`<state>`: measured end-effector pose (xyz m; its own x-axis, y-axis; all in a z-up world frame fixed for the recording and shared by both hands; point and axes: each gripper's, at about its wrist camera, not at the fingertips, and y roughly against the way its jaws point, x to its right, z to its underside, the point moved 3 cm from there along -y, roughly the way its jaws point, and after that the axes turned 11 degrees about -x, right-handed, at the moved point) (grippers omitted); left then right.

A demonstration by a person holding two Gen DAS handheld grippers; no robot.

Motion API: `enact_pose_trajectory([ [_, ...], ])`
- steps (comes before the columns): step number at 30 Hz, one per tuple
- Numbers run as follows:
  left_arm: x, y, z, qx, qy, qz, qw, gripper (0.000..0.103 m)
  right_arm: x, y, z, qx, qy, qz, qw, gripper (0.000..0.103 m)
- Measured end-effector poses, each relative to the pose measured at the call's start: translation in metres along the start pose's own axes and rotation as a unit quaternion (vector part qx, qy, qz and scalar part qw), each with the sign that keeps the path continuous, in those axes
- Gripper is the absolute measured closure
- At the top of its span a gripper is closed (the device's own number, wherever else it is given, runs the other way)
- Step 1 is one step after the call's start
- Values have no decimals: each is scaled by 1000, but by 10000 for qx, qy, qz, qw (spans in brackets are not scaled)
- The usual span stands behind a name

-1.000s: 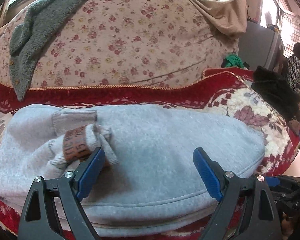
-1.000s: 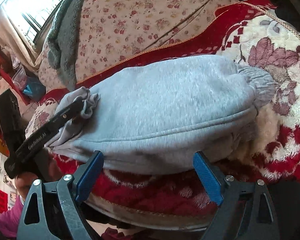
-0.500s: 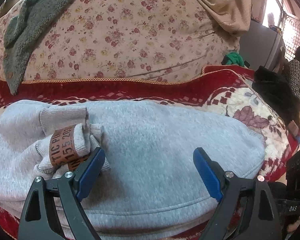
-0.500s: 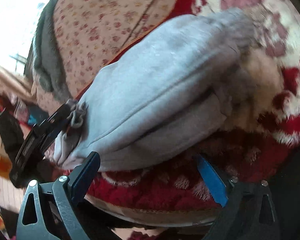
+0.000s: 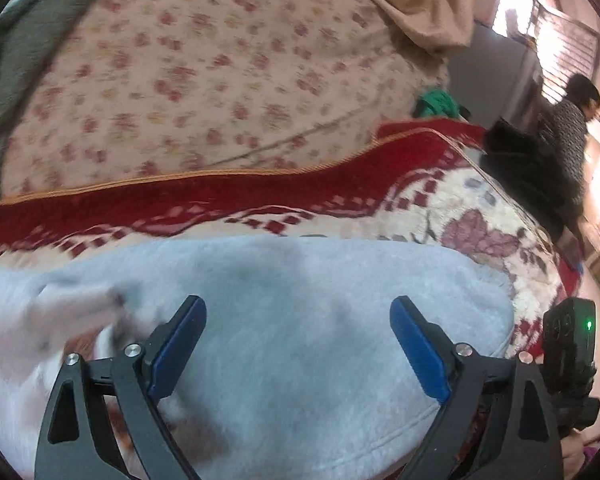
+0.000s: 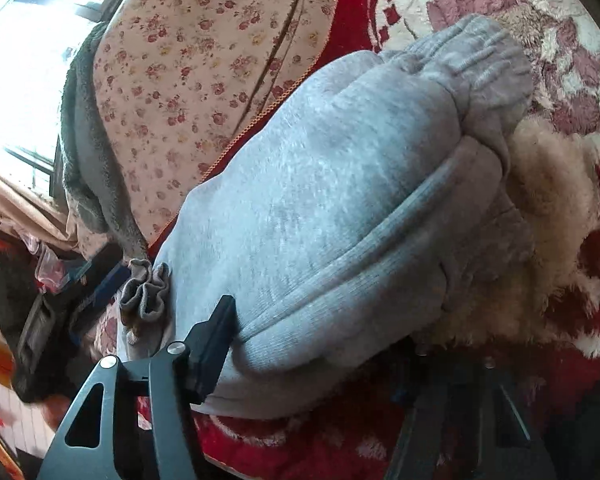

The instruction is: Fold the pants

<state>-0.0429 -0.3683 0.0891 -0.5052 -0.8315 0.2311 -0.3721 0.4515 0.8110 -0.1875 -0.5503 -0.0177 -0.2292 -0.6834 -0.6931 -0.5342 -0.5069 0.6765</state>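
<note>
Grey sweatpants (image 5: pixel 300 320) lie folded into a thick bundle on a red floral blanket (image 5: pixel 480 232). My left gripper (image 5: pixel 298 308) hovers over the middle of the bundle, its blue pads wide apart and still opening, with nothing pinched. The ribbed cuffs (image 6: pixel 144 288) bunch at the bundle's left end. My right gripper (image 6: pixel 320 328) is closing on the folded near edge (image 6: pixel 340 300). One finger (image 6: pixel 212 344) presses the cloth and the other is hidden under the fold. The elastic waistband (image 6: pixel 480 56) sits at the far right end.
A floral quilt (image 5: pixel 200 80) rises behind the blanket, with a dark grey towel (image 6: pixel 84 152) draped over it. A person (image 5: pixel 568 128) stands by a window at the far right. The left gripper's body (image 6: pixel 40 320) shows beyond the cuffs in the right wrist view.
The left gripper slid right along the bundle, so the cuffs now lie blurred at lower left. The right gripper sank, rolled and narrowed its jaws around the bundle's near edge.
</note>
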Motion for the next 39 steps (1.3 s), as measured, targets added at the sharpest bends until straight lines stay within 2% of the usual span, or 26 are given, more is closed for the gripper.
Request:
enact_pose_trajectory([
  [8, 14, -47, -48, -666, -582, 580, 9944, 10, 0, 0, 0, -13, 112, -41, 9999, 33],
  [11, 26, -68, -62, -972, -875, 857, 9877, 10, 5, -1, 0, -44, 74, -123, 9999, 30],
  [16, 38, -103, -77, -1436, -1027, 1042, 9788, 10, 7, -3, 1, -43, 152, -189, 9997, 29],
  [22, 58, -133, -84, -1964, -1277, 1593, 9590, 9, 11, -5, 0, -61, 186, -328, 9993, 28],
  [24, 65, -139, -83, -2079, -1470, 1582, 9540, 9, 12, -6, 0, -54, 188, -367, 9991, 28],
  [29, 77, -154, -73, -2413, -2044, 1626, 9346, 9, 12, -7, 1, -33, 206, -431, 9989, 25],
  [33, 80, -170, -65, -2625, -2074, 1623, 9283, 9, 11, -8, 1, -54, 252, -438, 9987, 25],
  [36, 84, -176, -58, -2620, -2154, 1480, 9290, 10, 6, -8, -1, -54, 406, -344, 9986, 31],
  [38, 87, -174, -53, -2497, -2316, 1490, 9283, 24, 2, -7, -2, -24, 540, -323, 9980, 42],
  [39, 87, -174, -52, -2437, -2333, 1538, 9287, 28, 0, -7, -2, 3, 595, -316, 9977, 45],
])
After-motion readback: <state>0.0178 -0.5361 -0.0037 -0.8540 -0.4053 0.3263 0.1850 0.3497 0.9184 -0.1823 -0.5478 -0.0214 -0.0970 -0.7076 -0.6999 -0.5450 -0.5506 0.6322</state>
